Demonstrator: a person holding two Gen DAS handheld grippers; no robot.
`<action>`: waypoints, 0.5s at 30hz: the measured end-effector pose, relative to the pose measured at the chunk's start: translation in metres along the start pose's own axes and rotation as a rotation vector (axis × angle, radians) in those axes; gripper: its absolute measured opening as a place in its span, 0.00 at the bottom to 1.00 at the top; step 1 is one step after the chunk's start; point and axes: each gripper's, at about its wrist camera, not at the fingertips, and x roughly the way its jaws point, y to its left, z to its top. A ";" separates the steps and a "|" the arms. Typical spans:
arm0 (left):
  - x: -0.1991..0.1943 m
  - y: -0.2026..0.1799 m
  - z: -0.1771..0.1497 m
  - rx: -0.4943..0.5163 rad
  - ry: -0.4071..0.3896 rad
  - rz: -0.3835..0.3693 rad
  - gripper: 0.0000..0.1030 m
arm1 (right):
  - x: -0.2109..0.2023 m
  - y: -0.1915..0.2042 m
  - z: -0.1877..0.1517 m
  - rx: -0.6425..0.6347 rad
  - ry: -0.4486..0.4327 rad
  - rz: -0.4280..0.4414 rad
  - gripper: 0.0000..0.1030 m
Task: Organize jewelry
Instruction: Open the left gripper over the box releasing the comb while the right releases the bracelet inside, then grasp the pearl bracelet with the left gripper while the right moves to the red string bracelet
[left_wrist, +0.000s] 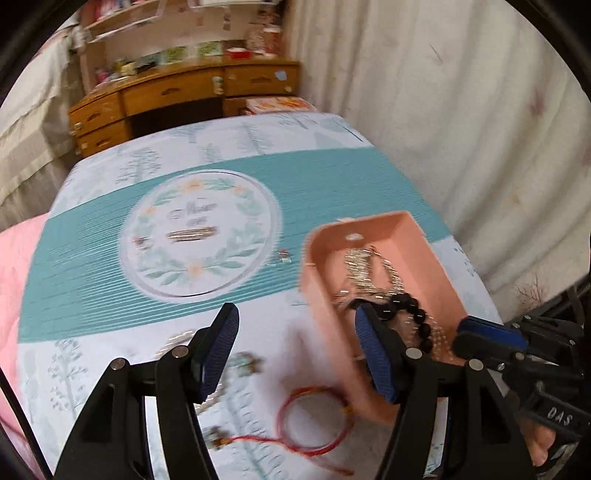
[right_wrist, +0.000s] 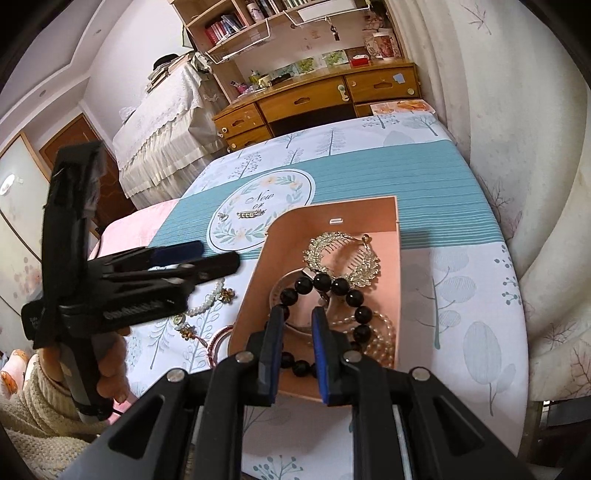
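A pink tray (right_wrist: 369, 214) on the bed holds a gold comb (right_wrist: 347, 254), a black bead bracelet (right_wrist: 325, 282) and pale pearl strands (right_wrist: 384, 332). My right gripper (right_wrist: 297, 314) reaches over the tray's near rim, jaws narrow, with the bracelet's near beads between the pads. My left gripper (left_wrist: 295, 332) hangs open and empty over the cover, just left of the tray (left_wrist: 406, 236). Below it lies a red string bracelet (left_wrist: 314, 421). A pearl hair clip (left_wrist: 192, 234) rests on the round wreath print. Seen from the right wrist, the left gripper (right_wrist: 221, 256) is held side-on by a hand.
More loose pieces lie on the cover left of the tray: a pearl strand and a gold flower (right_wrist: 225, 295), and small earrings (left_wrist: 282, 256). A curtain (right_wrist: 535, 184) hangs along the bed's right side. A wooden desk (right_wrist: 314, 99) stands beyond the far end.
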 end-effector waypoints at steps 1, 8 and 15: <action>-0.005 0.007 -0.001 -0.017 -0.012 0.005 0.62 | 0.000 0.001 0.001 -0.003 0.002 -0.002 0.15; -0.042 0.056 -0.008 -0.048 -0.023 0.109 0.63 | 0.004 0.018 0.014 -0.042 0.020 -0.004 0.15; -0.068 0.096 -0.007 -0.124 -0.044 0.144 0.84 | 0.010 0.046 0.047 -0.098 0.030 0.012 0.15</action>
